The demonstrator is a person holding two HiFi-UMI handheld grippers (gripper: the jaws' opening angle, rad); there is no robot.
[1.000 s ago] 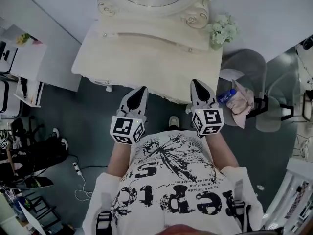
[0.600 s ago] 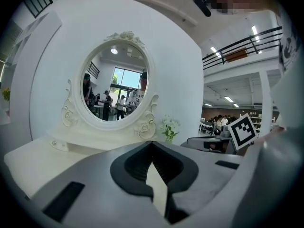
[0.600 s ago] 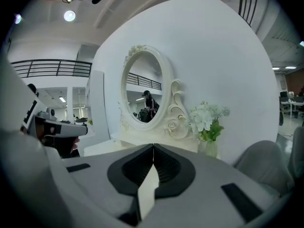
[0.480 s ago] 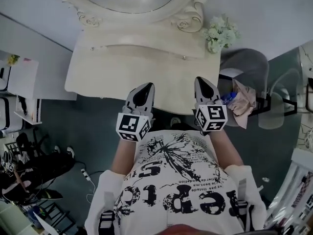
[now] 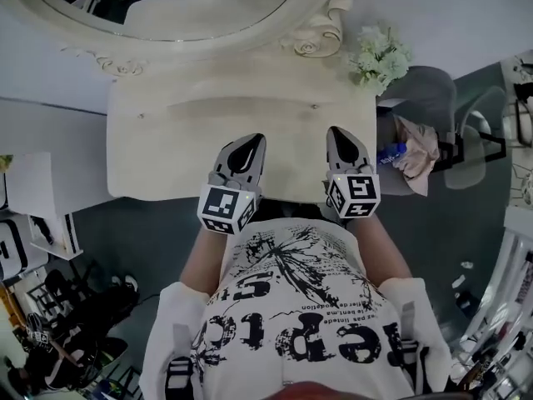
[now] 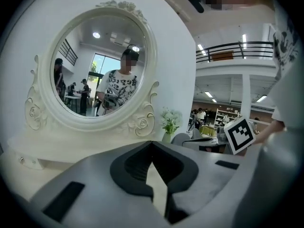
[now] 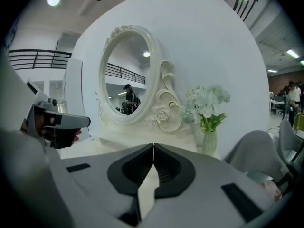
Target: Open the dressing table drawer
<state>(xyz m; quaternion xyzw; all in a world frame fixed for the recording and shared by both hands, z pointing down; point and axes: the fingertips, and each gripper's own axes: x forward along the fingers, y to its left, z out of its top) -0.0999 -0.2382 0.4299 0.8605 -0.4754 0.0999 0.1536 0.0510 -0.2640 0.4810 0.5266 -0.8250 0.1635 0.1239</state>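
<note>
The cream dressing table [image 5: 175,152] stands right before me, with its oval mirror [image 5: 166,7] at the back. Two small knobs [image 5: 315,106] show on the low back shelf; the front face of the table is hidden under its top. My left gripper [image 5: 250,140] hovers over the table's front edge, jaws shut and holding nothing. In the left gripper view the left gripper's tips [image 6: 152,142] meet, pointing at the mirror [image 6: 97,65]. My right gripper [image 5: 342,132] hangs beside it, also shut and holding nothing, its tips [image 7: 153,145] touching.
A vase of white flowers [image 5: 377,57] stands at the table's right back corner. A grey chair [image 5: 425,102] with a pink cloth [image 5: 418,150] and a blue bottle [image 5: 390,155] is to the right. A white shelf unit [image 5: 33,198] and dark clutter sit at the left.
Both grippers have moved forward from in front of the table to above its front edge. The table and mirror now fill more of the head view.
</note>
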